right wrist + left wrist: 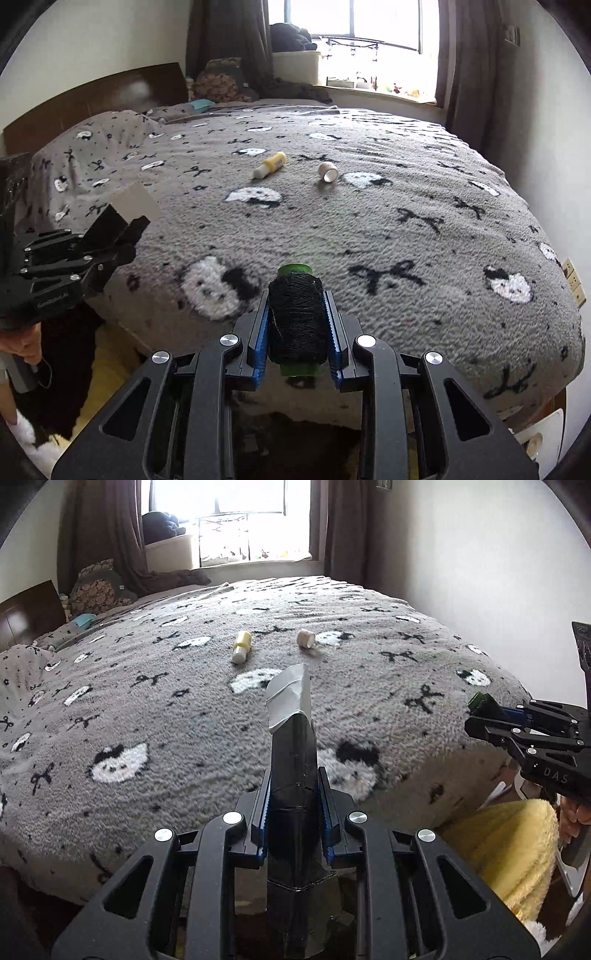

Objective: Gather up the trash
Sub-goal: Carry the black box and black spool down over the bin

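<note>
Left gripper (293, 794) jaws clamp a flattened black carton (291, 775) — right gripper (297, 325) jaws squeeze a black thread spool (297, 317); ahead of both, a yellow bottle (241, 647) and white cap (306, 638) lie on the bed (147, 701).

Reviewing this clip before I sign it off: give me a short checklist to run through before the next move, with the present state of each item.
1. Left gripper shut on the carton: ok.
2. Right gripper shut on the spool: ok.
3. Both loads clear of the blanket: ok, held over the bed's edge.
4. Bed free of trash: not ok; yellow tube and white roll lie there.
5. A free gripper for those: not ok, both full.
6. Bin in reach: cannot tell, none in view.
</note>
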Demonstrator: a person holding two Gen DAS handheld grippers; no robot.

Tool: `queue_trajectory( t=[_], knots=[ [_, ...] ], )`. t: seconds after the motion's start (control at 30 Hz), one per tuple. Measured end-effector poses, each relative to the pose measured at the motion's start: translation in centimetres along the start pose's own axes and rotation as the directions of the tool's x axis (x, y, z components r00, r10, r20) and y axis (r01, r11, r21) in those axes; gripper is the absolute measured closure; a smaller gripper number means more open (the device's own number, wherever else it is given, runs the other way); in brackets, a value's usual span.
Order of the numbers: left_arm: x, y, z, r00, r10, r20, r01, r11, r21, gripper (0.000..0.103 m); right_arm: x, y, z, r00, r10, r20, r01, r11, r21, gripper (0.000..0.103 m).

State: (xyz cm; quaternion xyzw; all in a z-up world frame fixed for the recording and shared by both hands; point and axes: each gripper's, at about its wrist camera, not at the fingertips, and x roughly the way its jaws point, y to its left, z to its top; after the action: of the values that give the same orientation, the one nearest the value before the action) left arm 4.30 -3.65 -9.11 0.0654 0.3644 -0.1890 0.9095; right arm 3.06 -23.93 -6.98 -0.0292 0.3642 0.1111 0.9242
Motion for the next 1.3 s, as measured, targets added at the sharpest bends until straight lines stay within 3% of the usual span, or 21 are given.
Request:
queue_trajectory(
  t=[0.13,0.3,0.53,0.67,0.93,1.3],
  knots=[
    [-0.2,-0.7,-3.3,0.999,-0.021,-0.035,0.021,1.0,-0.014,0.083,-0.3,1.5,-2.4,0.998,0.049,-0.029,-0.049,0.999,0.001,0.076],
    [1.1,-1.3,-7.9,0.989,-0.059,-0.139,0.055,0.998,-0.03,0.083,0.7,2.7,-5.6,0.992,0.09,-0.092,-0.087,0.996,0.032,0.076],
    [2.7,-1.4,-12.3,0.967,-0.082,-0.242,0.074,0.996,-0.045,0.083,3.8,3.8,-10.4,0.966,0.119,-0.23,-0.105,0.992,0.073,0.076],
    [4.3,-1.6,-14.5,0.945,-0.099,-0.312,0.086,0.995,-0.058,0.083,5.2,4.3,-12.3,0.95,0.119,-0.287,-0.101,0.992,0.076,0.076],
    [8.0,-1.5,-18.7,0.884,-0.149,-0.442,0.11,0.988,-0.113,0.083,8.1,4.9,-14.8,0.918,0.133,-0.373,-0.103,0.99,0.097,0.076],
    [12.1,-1.5,-21.3,0.816,-0.179,-0.55,0.111,0.982,-0.154,0.082,11.8,5.8,-16.5,0.877,0.137,-0.46,-0.091,0.989,0.121,0.076]
  ],
)
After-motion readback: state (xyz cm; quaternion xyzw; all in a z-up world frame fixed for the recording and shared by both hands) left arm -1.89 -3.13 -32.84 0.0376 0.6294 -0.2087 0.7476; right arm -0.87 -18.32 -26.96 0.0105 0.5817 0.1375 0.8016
